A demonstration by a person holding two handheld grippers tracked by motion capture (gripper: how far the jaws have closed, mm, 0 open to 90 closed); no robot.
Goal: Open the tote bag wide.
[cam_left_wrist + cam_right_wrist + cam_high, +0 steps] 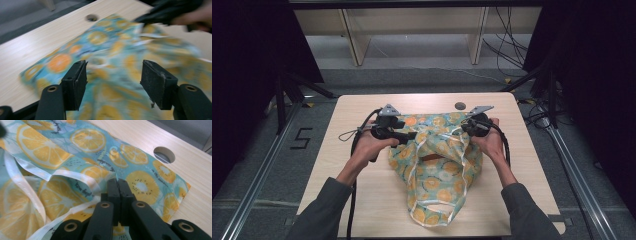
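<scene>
High view: citrus-print bag (437,165) lies mid-bench (362,110); right tongs (469,126) pinch its edge, left tongs (412,136) gape, seemingly off the blurred cloth — a one-sided tug could drag it askew.

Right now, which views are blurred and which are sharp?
Left gripper view: the fruit-print bag is smeared by motion blur, though the tool's own jaws look crisp. Right gripper view: sharp on the print. High view: evenly lit table, dark surroundings.

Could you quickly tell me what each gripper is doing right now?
Left gripper: open, holding nothing, over the fruit-print bag.
Right gripper: shut on the fruit-print bag.
</scene>
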